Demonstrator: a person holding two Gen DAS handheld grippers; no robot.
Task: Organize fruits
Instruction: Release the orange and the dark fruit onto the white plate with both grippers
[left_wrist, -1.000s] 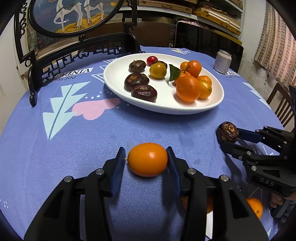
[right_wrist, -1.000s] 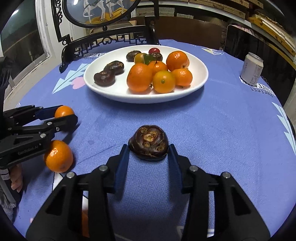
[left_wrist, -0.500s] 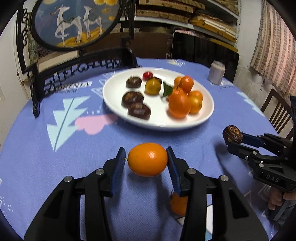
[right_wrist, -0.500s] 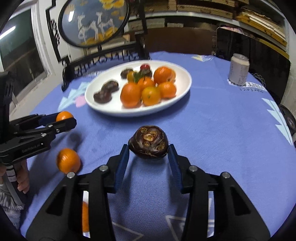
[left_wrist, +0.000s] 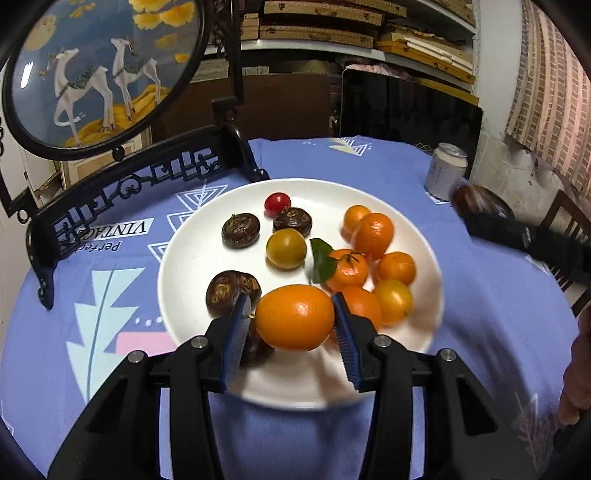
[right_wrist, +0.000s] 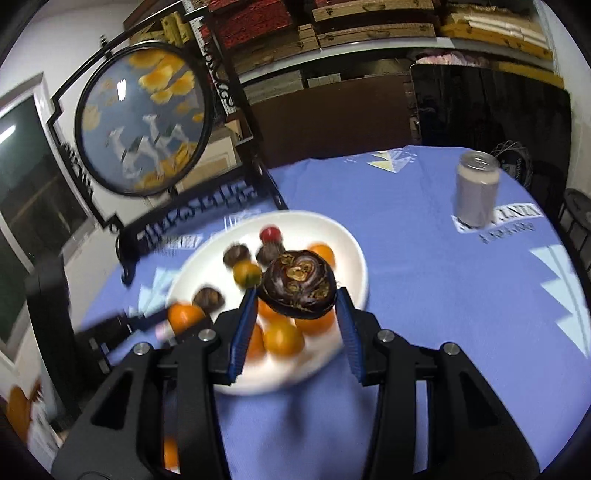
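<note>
My left gripper (left_wrist: 293, 319) is shut on an orange kumquat (left_wrist: 294, 316) and holds it above the near part of the white plate (left_wrist: 192, 258). The plate carries dark brown water chestnuts (left_wrist: 241, 229) on its left, a red cherry tomato (left_wrist: 277, 202), a yellow fruit (left_wrist: 286, 248) and a cluster of small oranges (left_wrist: 373, 230) on its right. My right gripper (right_wrist: 297, 291) is shut on a dark water chestnut (right_wrist: 298, 284), high above the plate (right_wrist: 351, 243). The left gripper with its kumquat (right_wrist: 183, 316) shows blurred in the right wrist view.
A pale drink can (left_wrist: 445, 173) stands on the blue tablecloth right of the plate. A black ornate stand with a round deer picture (left_wrist: 99, 74) rises at the back left. Loose oranges (right_wrist: 16, 406) lie at the table's near left. A wooden chair (left_wrist: 569, 221) stands at the right.
Both grippers rose and moved forward with their fruits. The left one now hangs over the plate's near part; the right one is higher and closer to the plate.
</note>
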